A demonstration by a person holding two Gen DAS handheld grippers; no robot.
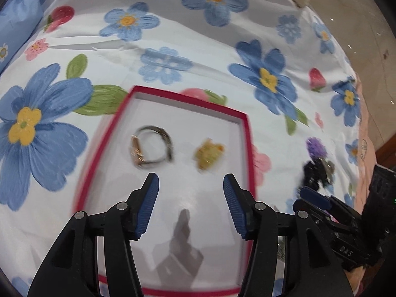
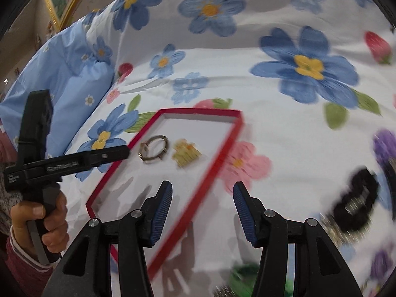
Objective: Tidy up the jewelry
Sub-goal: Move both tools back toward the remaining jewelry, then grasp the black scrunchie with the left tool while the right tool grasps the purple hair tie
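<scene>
Flowered bedsheet (shiny floor beyond); left claw, right claw both spread apart

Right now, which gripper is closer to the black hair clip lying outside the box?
The right gripper. The black hair clip lies just to its right on the cloth, while the left gripper hovers over the red box, farther away.

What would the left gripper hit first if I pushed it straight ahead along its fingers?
Probably the white floor of the red-rimmed box. The open left gripper points between the ring and the yellow piece, so it may miss both, though depth is unclear.
</scene>
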